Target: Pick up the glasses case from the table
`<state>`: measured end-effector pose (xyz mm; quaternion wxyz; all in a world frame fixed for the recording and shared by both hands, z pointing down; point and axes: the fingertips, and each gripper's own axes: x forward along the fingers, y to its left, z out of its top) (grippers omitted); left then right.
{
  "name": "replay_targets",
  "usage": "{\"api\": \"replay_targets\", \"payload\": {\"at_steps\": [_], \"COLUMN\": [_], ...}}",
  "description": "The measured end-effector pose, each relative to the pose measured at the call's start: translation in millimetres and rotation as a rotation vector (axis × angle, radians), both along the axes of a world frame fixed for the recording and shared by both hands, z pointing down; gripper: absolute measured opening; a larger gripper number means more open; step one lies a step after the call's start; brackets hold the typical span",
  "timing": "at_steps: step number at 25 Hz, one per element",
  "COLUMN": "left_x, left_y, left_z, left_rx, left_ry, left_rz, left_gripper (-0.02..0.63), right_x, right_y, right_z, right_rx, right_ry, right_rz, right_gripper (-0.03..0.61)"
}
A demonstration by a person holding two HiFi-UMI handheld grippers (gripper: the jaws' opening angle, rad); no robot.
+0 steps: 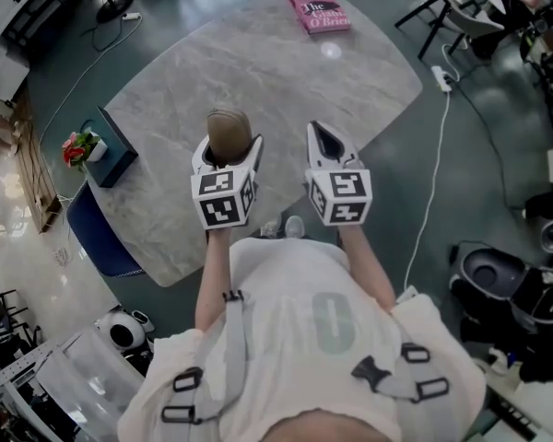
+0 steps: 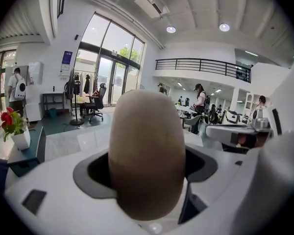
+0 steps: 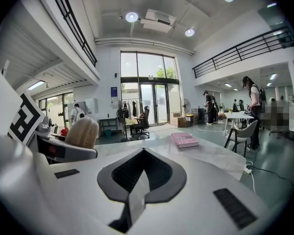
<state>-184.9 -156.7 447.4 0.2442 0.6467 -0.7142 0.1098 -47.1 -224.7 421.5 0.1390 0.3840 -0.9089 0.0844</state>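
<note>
The glasses case (image 1: 229, 132) is a tan-brown rounded oval. My left gripper (image 1: 227, 147) is shut on it and holds it above the grey marble table (image 1: 286, 72). In the left gripper view the case (image 2: 147, 151) fills the middle, standing up out of the jaws of the left gripper (image 2: 148, 180). My right gripper (image 1: 326, 141) hovers just to the right at the same height, shut with nothing in it. In the right gripper view the jaws of the right gripper (image 3: 142, 177) meet, and the case (image 3: 82, 131) shows at the left.
A pink book (image 1: 318, 8) lies at the table's far edge, also seen in the right gripper view as the book (image 3: 184, 140). Red flowers in a white pot (image 1: 81, 147) sit on a dark box at the table's left. A blue chair (image 1: 97, 233) stands below it. A power strip (image 1: 441, 76) lies on the floor at the right.
</note>
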Motion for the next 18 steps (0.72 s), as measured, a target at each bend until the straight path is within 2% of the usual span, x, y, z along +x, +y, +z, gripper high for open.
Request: {"api": "replay_targets", "payload": {"at_steps": [18], "left_x": [4.4], "left_y": [-2.1], "left_z": [-5.3], "left_rx": [0.012], "left_ry": [-0.029], "left_rz": [0.001], "left_gripper": [0.387], "right_x": [6.5], "right_y": [-2.3], "right_z": [3.3], "right_rx": [-0.014], "right_ry": [-0.007], "right_rz": [0.002], "right_gripper": [0.002]}}
